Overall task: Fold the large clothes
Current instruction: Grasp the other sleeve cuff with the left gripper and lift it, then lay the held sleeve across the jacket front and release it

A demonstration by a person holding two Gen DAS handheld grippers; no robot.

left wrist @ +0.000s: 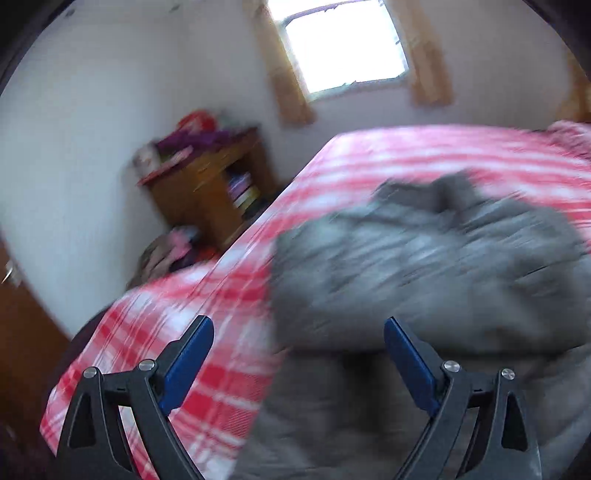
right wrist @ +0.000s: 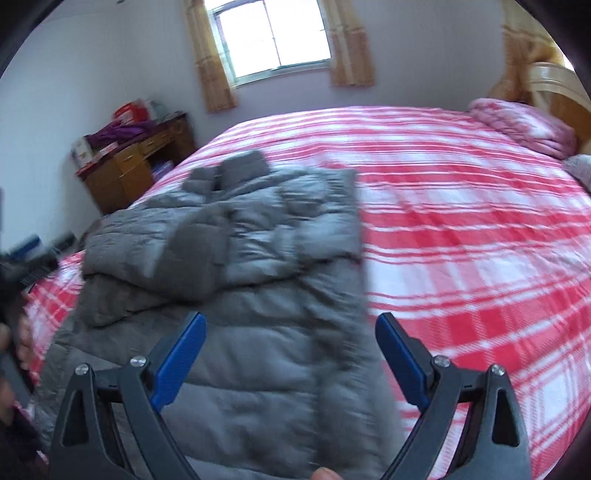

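On the red-plaid bed (right wrist: 461, 221), our gray puffer jacket (right wrist: 258, 258) looks bulky, soft, slippery; both grippers' fingers gape empty, so we'd pinch the hem.

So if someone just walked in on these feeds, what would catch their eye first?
Probably the grey quilted puffer jacket, lying partly folded on the near left part of the red-and-white plaid bedspread that fills most of both views. Next, the left gripper and right gripper, both wide open above the jacket and holding nothing. Behind the bed, a bright curtained window stands out.
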